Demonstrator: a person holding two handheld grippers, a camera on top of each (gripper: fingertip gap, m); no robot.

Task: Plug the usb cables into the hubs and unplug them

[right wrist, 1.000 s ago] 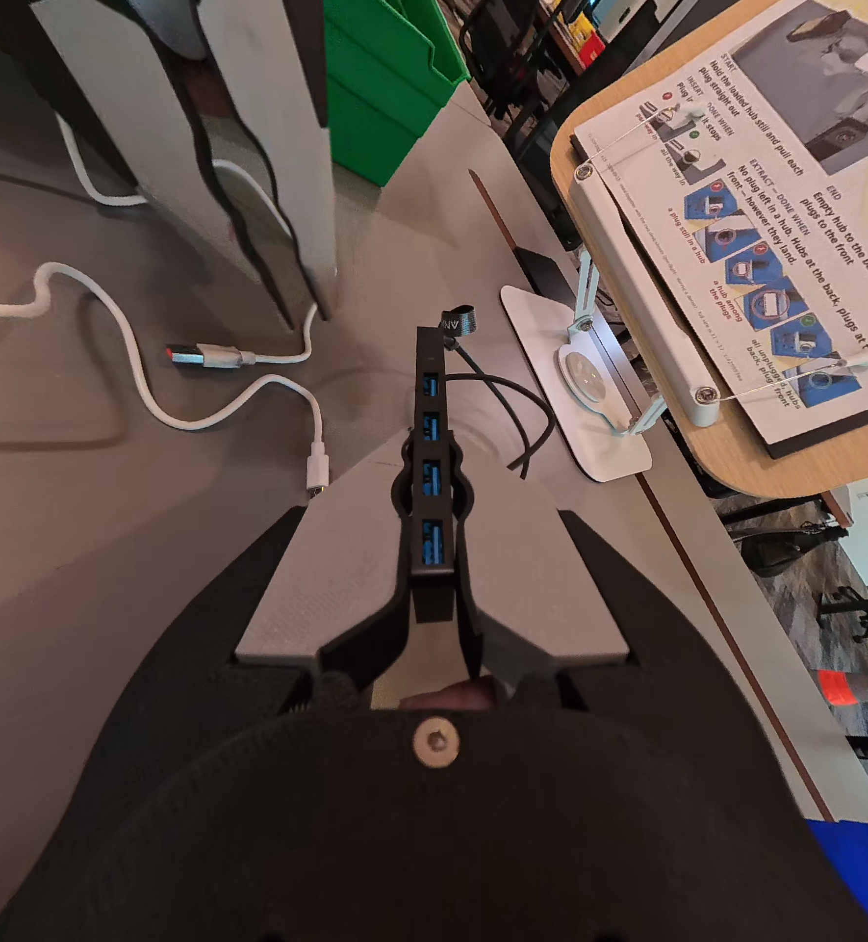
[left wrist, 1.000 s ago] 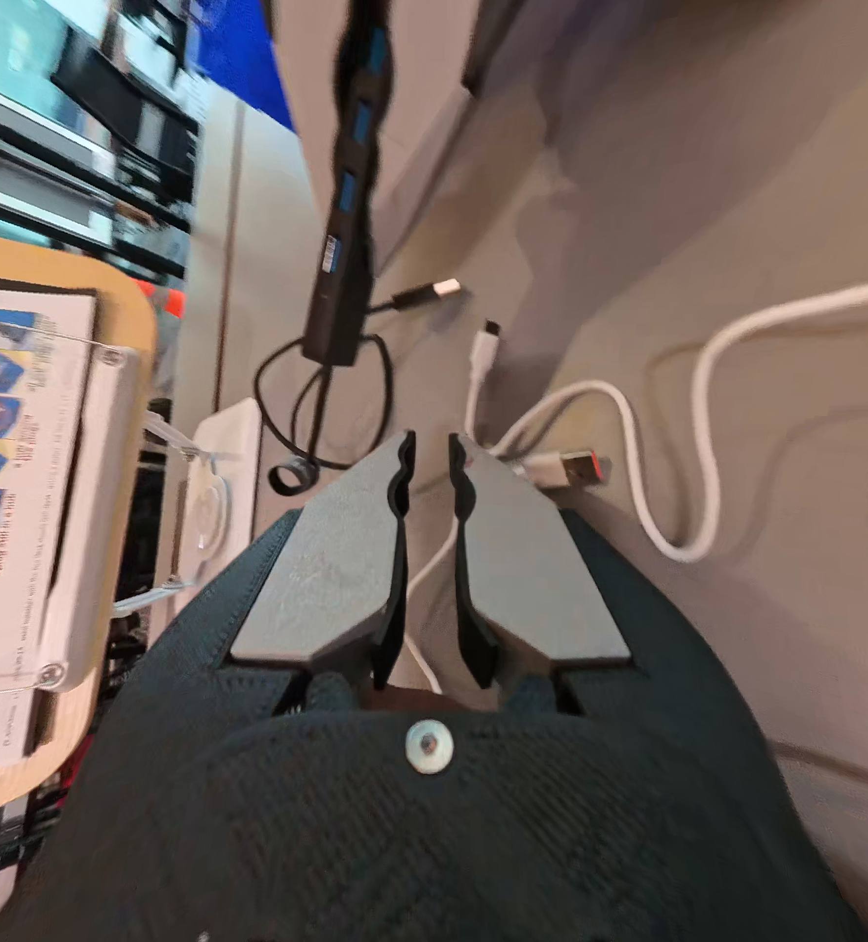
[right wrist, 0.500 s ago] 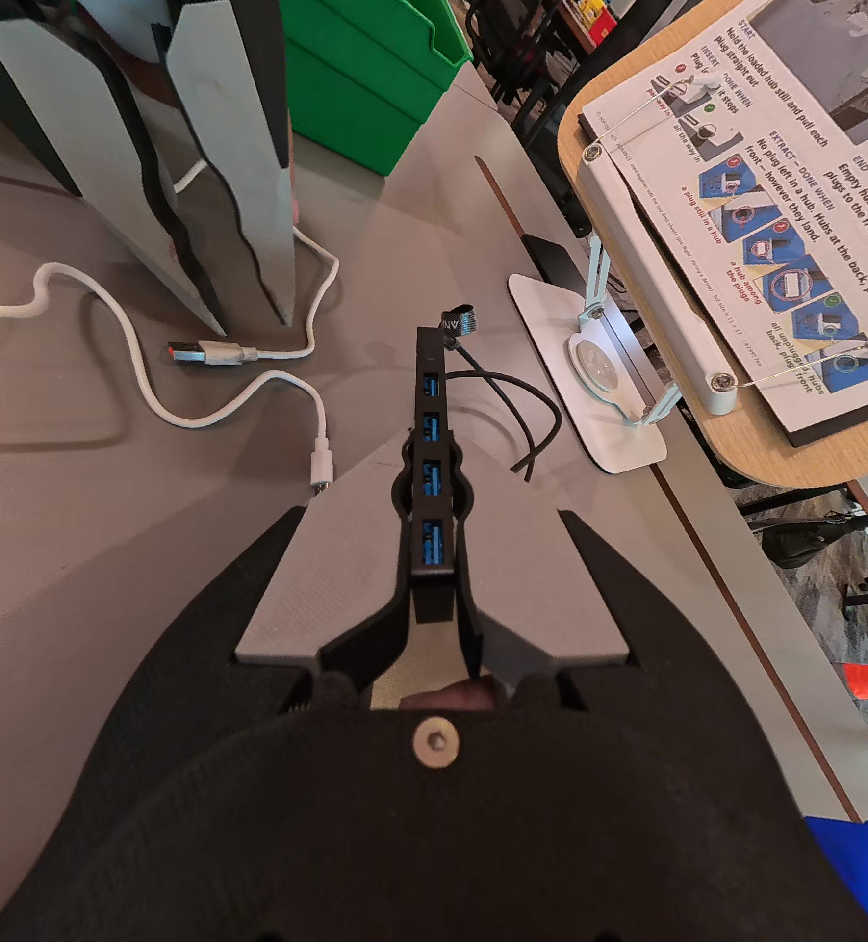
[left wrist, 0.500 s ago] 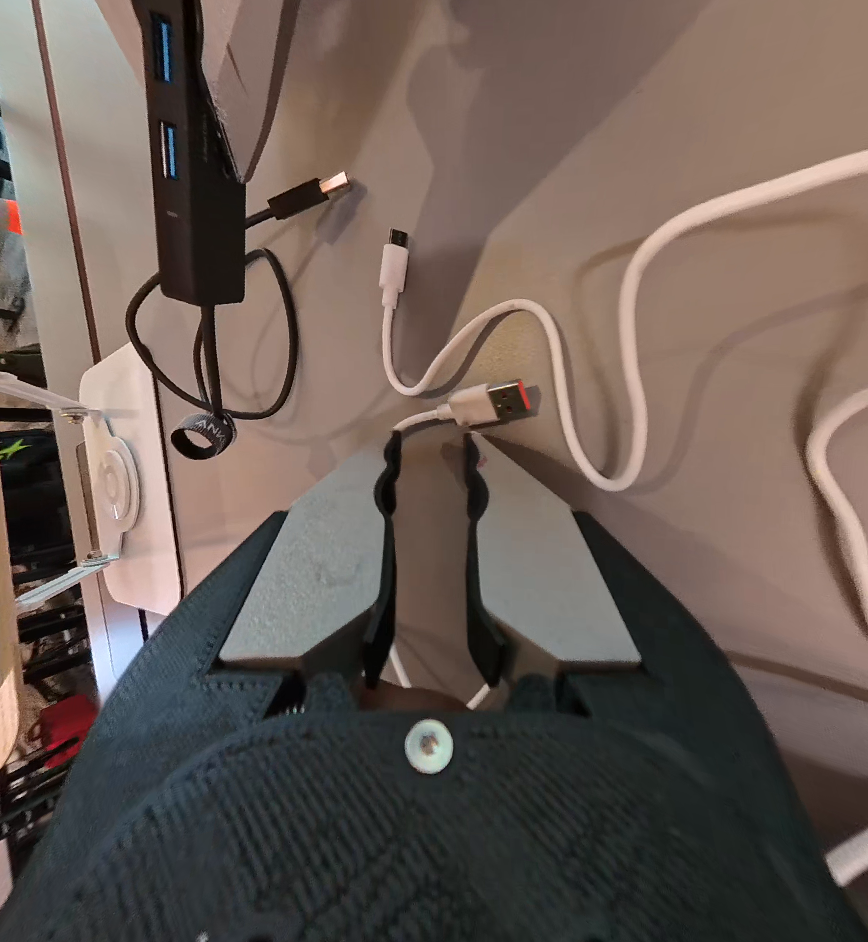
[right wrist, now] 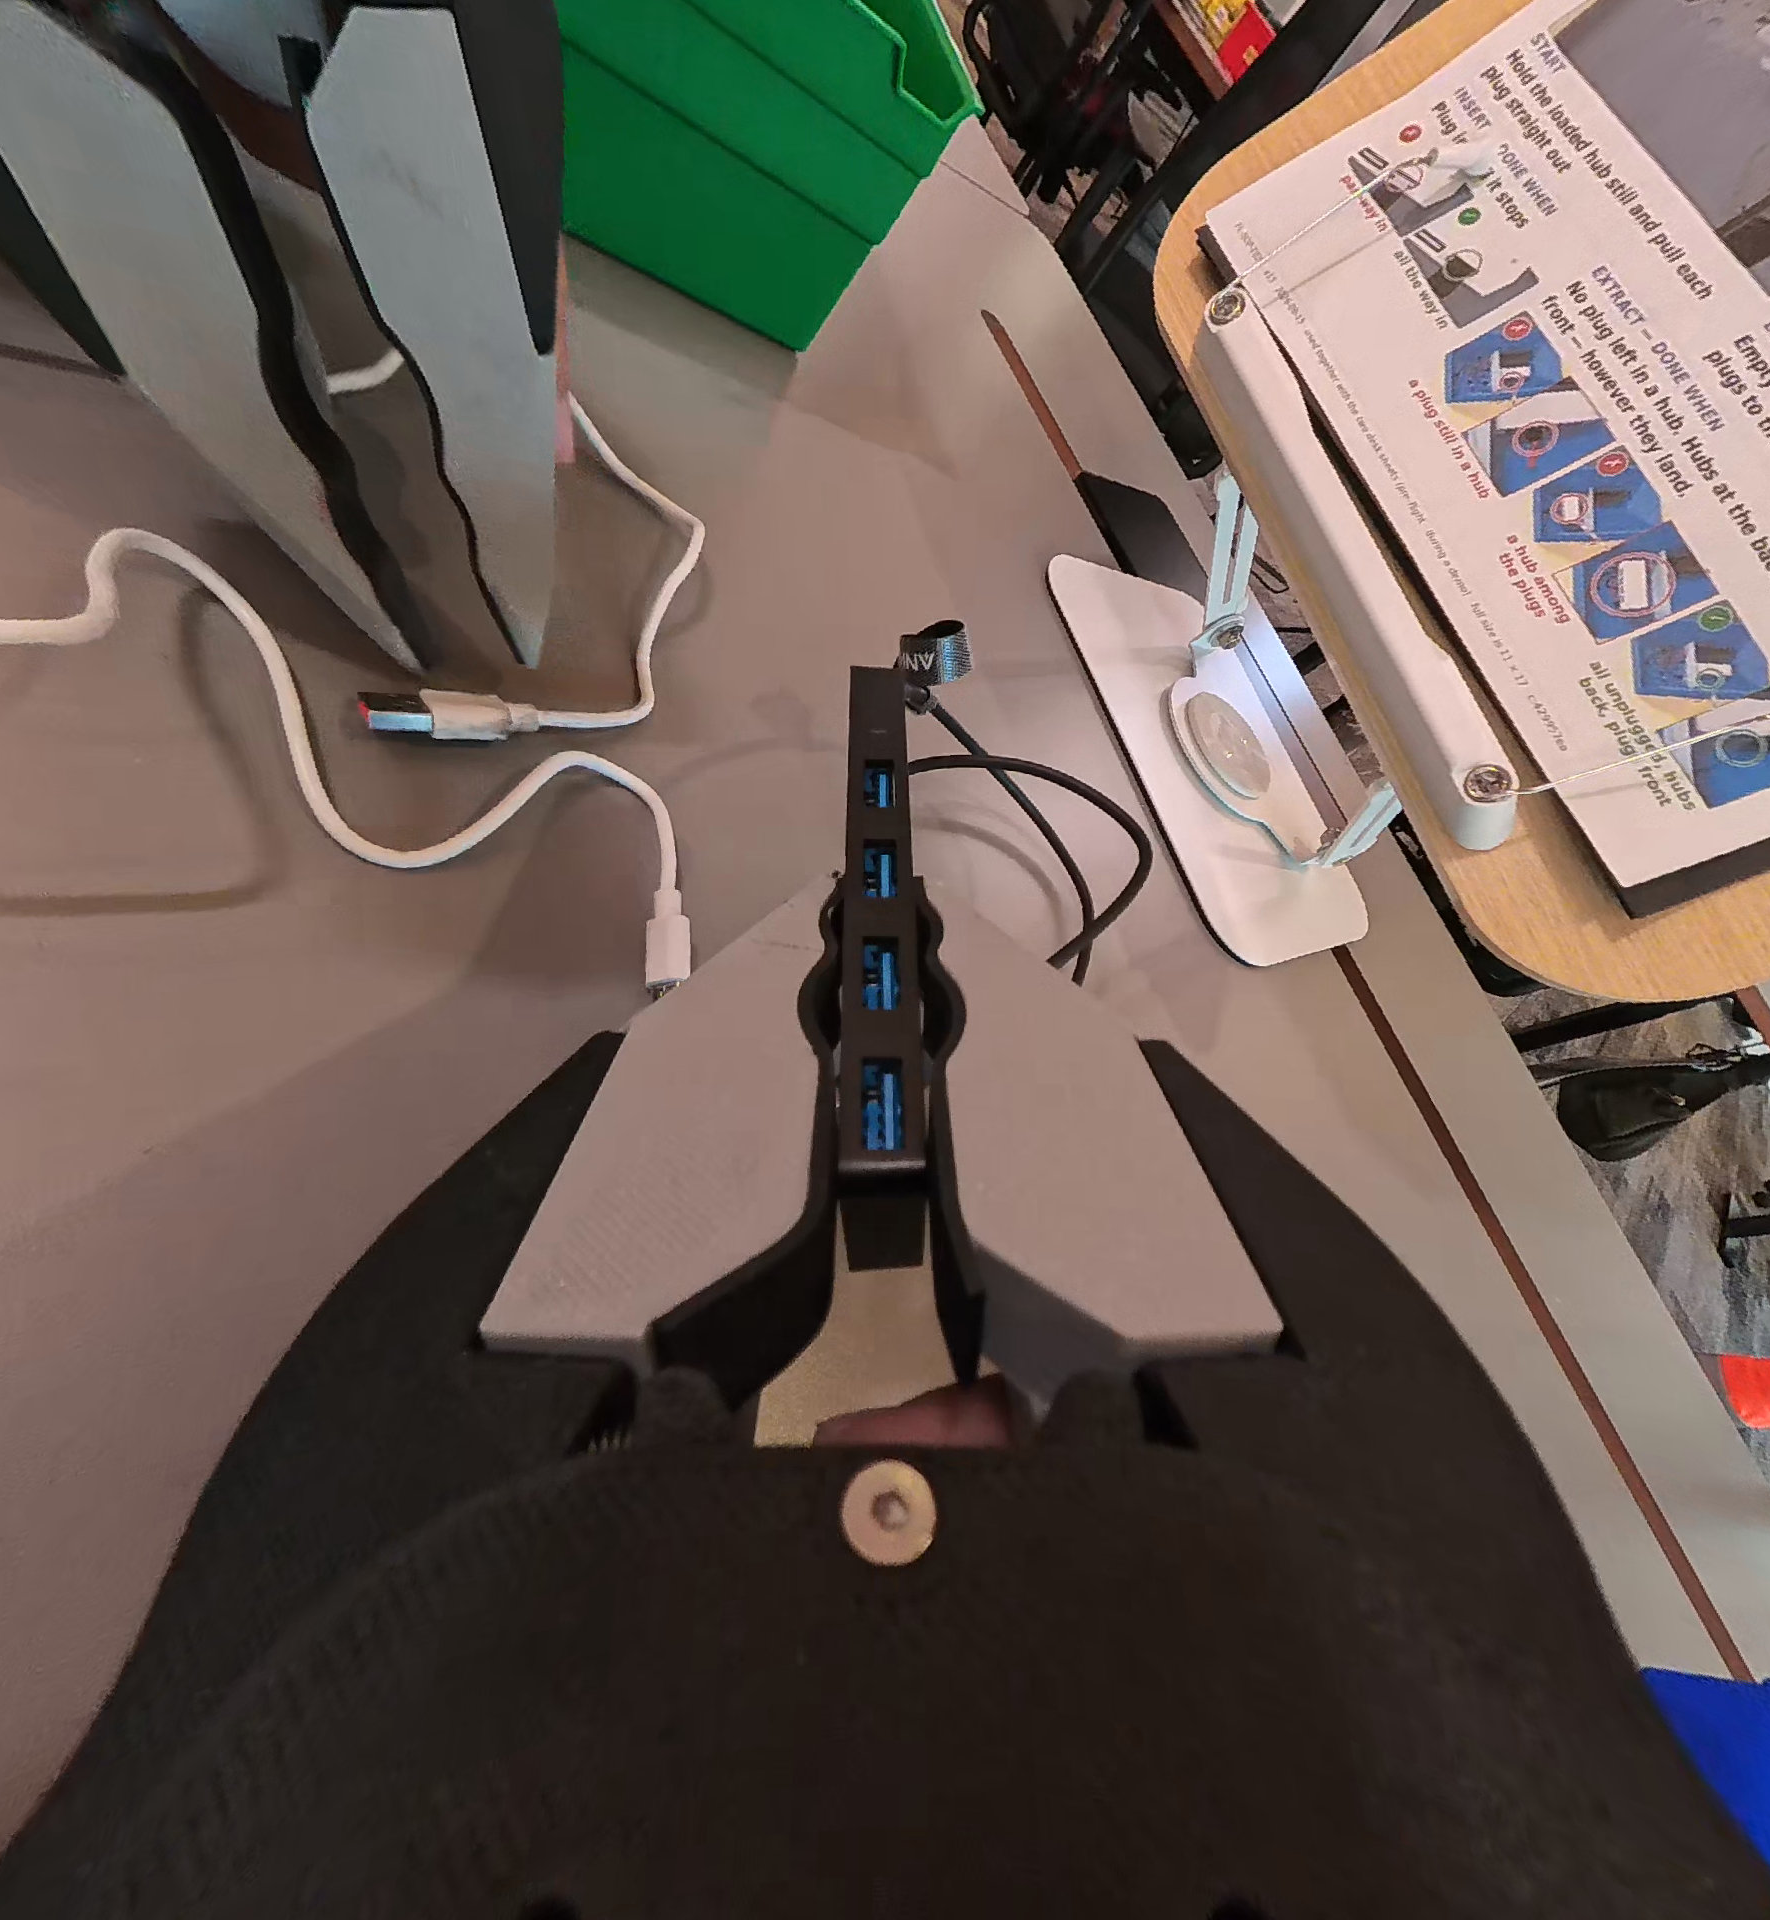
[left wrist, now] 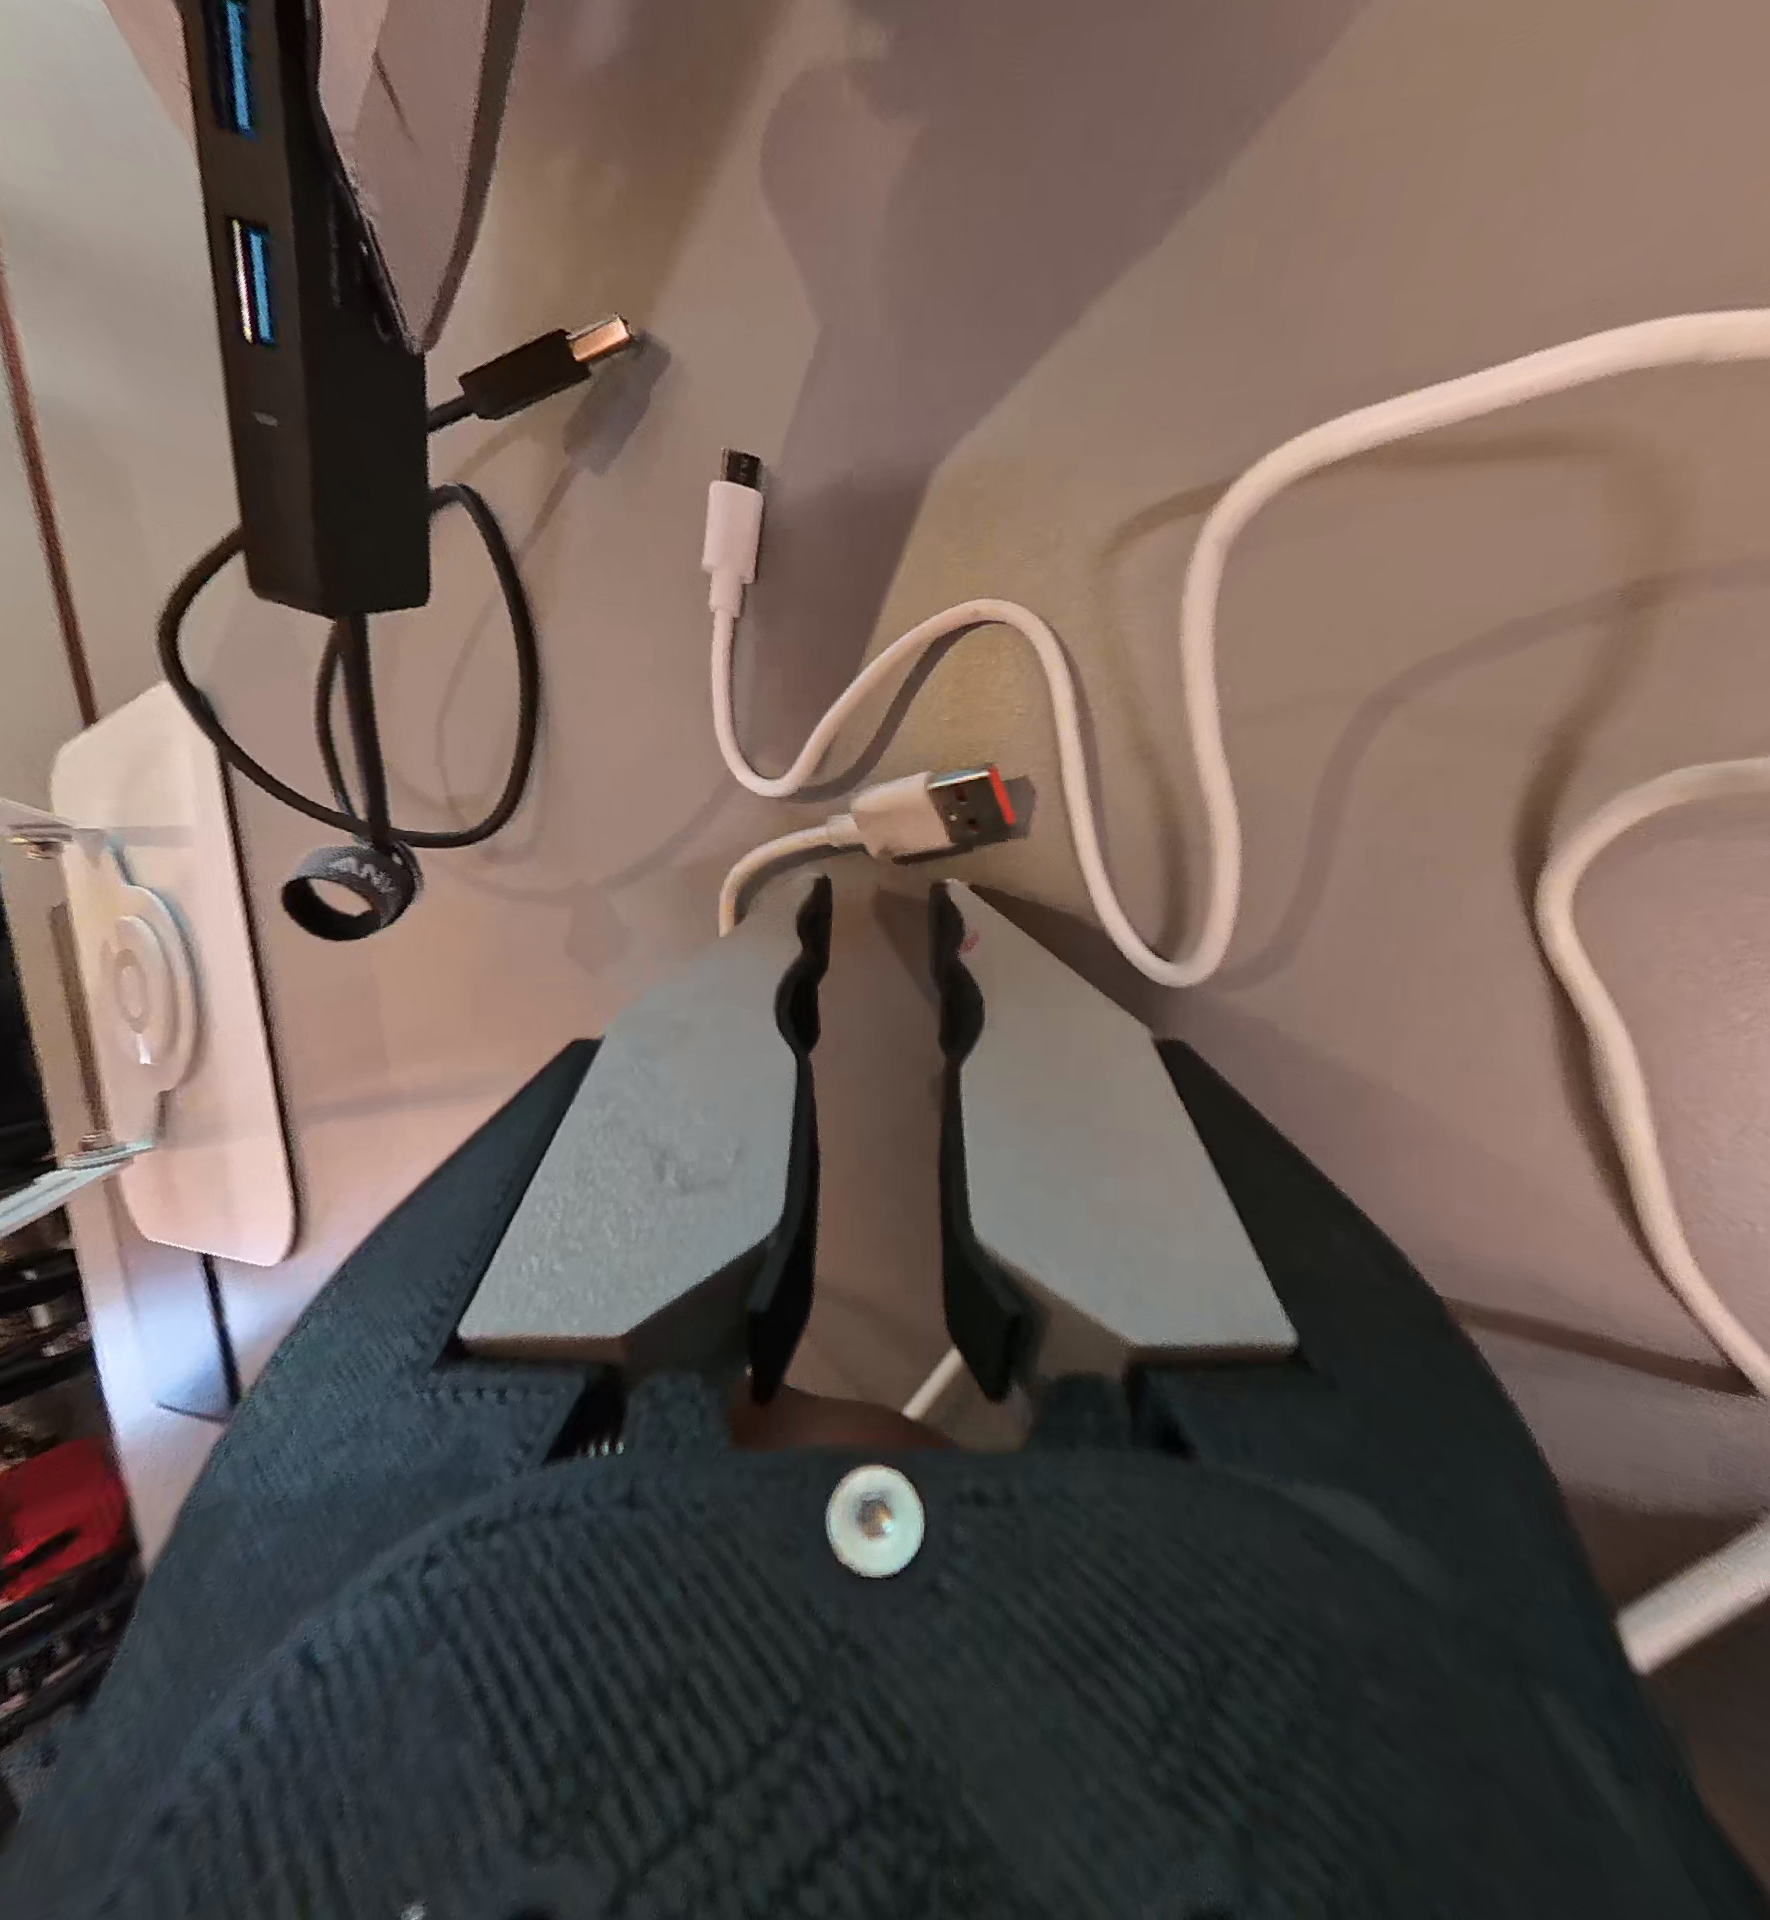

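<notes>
My right gripper (right wrist: 879, 904) is shut on a black USB hub (right wrist: 879, 935) with several blue ports, held above the grey table. The hub also shows in the left wrist view (left wrist: 320, 343), with its black cable and plug (left wrist: 548, 364). A white cable lies on the table with a silver USB-A plug (left wrist: 938, 821) with a red insert, also in the right wrist view (right wrist: 434, 715), and a small white plug (left wrist: 733, 520) at its other end. My left gripper (left wrist: 879, 904) is open and empty, tips just short of the USB-A plug; it shows in the right wrist view (right wrist: 470, 655).
A white stand base (right wrist: 1213, 758) holds a wooden board with an instruction sheet (right wrist: 1587, 436) at the table's right edge. Green bins (right wrist: 756, 156) stand at the back. A second white cable (left wrist: 1629, 1039) loops on the table to the left gripper's right. About 11 centimeters separates my left fingertips from my right. My right tips are roughly 6 centimeters from the small white plug (left wrist: 733, 520). My right wrist view (right wrist: 664, 958) looks at it from another angle.
My left gripper has swung round and come down close to the silver USB-A plug, its jaws a little wider apart. The right gripper holds the hub nearly still.
</notes>
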